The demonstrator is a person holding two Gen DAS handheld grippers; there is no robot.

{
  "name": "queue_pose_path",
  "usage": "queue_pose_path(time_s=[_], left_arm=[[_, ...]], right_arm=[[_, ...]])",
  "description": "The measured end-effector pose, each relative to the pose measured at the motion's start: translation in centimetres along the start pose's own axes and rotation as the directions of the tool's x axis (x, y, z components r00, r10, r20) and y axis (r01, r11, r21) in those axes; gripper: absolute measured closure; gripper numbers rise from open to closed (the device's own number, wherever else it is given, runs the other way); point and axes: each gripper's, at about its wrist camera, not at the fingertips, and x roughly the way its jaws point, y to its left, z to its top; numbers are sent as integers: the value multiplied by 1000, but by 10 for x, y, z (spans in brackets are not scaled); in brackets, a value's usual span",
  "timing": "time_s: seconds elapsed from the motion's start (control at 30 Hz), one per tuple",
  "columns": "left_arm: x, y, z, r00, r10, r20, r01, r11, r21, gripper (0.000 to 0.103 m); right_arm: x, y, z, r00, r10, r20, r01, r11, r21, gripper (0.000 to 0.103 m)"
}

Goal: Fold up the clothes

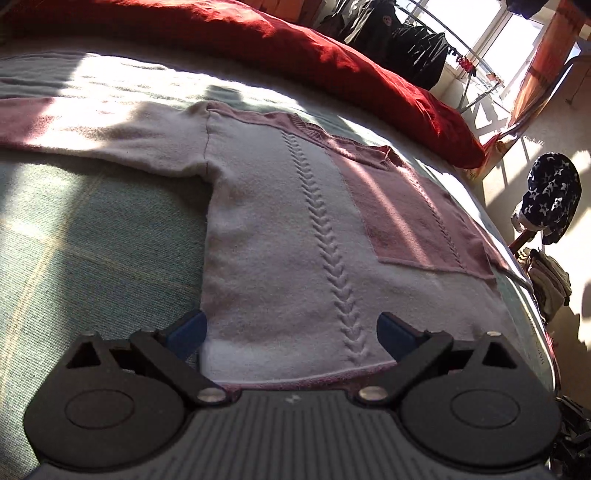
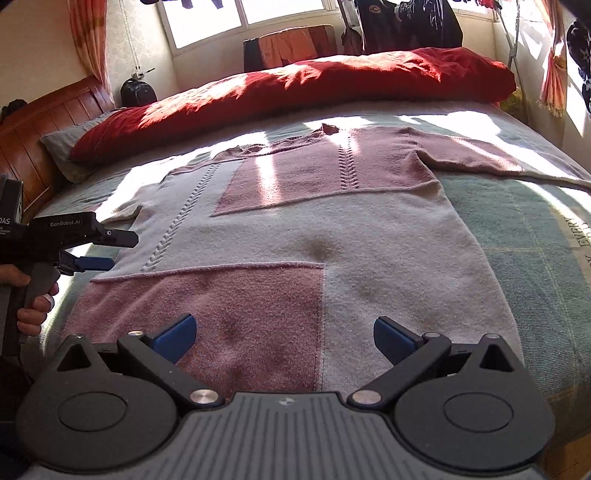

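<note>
A pink and white knitted sweater (image 1: pixel 295 229) lies flat and spread out on the bed, sleeves out to both sides; it also shows in the right wrist view (image 2: pixel 295 229). My left gripper (image 1: pixel 291 334) is open, its blue-tipped fingers straddling the hem at one side of the sweater. My right gripper (image 2: pixel 284 338) is open just above the hem over a pink panel. The left gripper also shows from the side in the right wrist view (image 2: pixel 110 249), at the sweater's left edge.
A pale green checked bedspread (image 2: pixel 517 236) covers the bed. A red duvet (image 2: pixel 295 85) lies along the far side. A wooden headboard (image 2: pixel 44 122) stands at the left. A rack with dark clothes (image 2: pixel 406 22) stands by the window. The bed's edge (image 1: pixel 532 295) drops off to the floor at the right.
</note>
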Motion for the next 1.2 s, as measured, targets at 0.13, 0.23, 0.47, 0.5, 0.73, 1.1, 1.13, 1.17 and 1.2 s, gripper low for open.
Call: queue_pose_path(time_s=[0.13, 0.23, 0.47, 0.5, 0.73, 1.1, 1.13, 1.17, 1.2], left_arm=[[-28, -8, -14, 997, -61, 46, 62, 998, -4, 5], [-39, -24, -21, 993, -92, 79, 88, 994, 60, 5], [-53, -30, -28, 982, -50, 181, 46, 999, 22, 5], [-55, -31, -28, 980, -62, 187, 59, 998, 23, 5], [-18, -28, -29, 992, -28, 123, 29, 1000, -1, 4], [-42, -58, -61, 983, -8, 185, -28, 981, 190, 5], [-42, -63, -68, 983, 2, 183, -43, 975, 219, 5], [-41, -68, -75, 983, 12, 181, -58, 967, 249, 5], [-39, -72, -84, 984, 23, 175, -71, 960, 271, 5]], right_arm=[[-4, -1, -5, 1000, 16, 5, -16, 1000, 2, 0], [-5, 0, -7, 999, 34, 4, -34, 999, 19, 0], [-24, 3, -14, 999, 33, 23, -33, 999, 10, 0], [-26, 2, -15, 999, 31, 27, -31, 999, 11, 0], [-35, -2, -19, 999, 35, 28, -35, 999, 30, 0], [-8, -29, -4, 998, -24, 51, 25, 1000, -16, 0], [-1, -30, -2, 998, -37, 55, 39, 999, -37, 0], [7, -30, -1, 997, -50, 59, 53, 997, -58, 0], [15, -31, 1, 996, -63, 63, 68, 995, -78, 0]])
